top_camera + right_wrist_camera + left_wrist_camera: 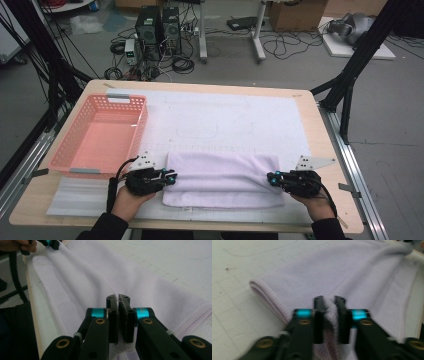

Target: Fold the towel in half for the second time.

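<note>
We are viewing the bench [327,150], with a towel [222,179] lying folded at its near edge beside a basket [100,135]. We are gripping the towel's left end in the left claw [172,176] and its right end in the right claw [271,179], both clamping cloth.

A wooden table [327,165] with rounded corners stands on a grey floor [395,110]. A white mat [235,120] covers most of its top. Black frame struts [350,75] rise at the right and more struts [45,60] at the left, and metal rails [357,175] run along the table's sides. Beyond the far edge, two dark computer towers [159,26] sit on the floor among tangled cables [175,62]. The white legs [257,30] of another table stand behind them, with a cardboard box [295,15] just beside. The light is even and dull.
</note>
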Tool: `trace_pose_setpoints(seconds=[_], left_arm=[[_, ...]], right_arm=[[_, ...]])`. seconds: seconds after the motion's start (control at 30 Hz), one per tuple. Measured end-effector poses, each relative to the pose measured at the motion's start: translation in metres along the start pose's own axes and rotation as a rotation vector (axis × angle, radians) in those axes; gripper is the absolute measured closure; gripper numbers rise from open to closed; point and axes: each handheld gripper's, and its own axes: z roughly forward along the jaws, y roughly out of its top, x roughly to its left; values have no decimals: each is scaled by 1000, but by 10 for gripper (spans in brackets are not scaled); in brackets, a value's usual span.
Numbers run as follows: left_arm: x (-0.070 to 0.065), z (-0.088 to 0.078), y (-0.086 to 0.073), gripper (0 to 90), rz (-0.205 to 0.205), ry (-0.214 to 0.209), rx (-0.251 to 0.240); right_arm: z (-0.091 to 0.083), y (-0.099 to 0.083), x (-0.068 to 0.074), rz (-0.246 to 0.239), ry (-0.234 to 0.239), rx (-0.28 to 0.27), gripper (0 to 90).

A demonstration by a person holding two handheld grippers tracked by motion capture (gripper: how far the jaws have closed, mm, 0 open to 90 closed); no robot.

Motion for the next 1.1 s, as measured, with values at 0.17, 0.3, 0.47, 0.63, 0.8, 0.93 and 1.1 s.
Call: trace_pose_setpoints(seconds=[0.17,0.3,0.47,0.63,0.8,0.93,1.1], left_arm=[[-5,-11,0,829,10,-41,-18],[-9,-19,-3,758,-14,-89,-5],[-6,-35,5,413,-77,-49,-140],[3,-26,13,400,-106,65,-159],[16,0,20,400,-110,175,-109],[26,16,25,403,-131,232,-68],[31,24,24,411,-152,254,-60]], right_arm=[[-16,-7,3,-4,35,-29,875],[-28,-17,8,-20,75,-15,874],[-31,-21,12,5,139,-6,691],[-33,-12,2,55,-35,-82,575],[-14,-2,-16,105,-275,-61,551],[8,9,-29,109,-370,-18,547],[29,10,-41,149,-396,87,847]])
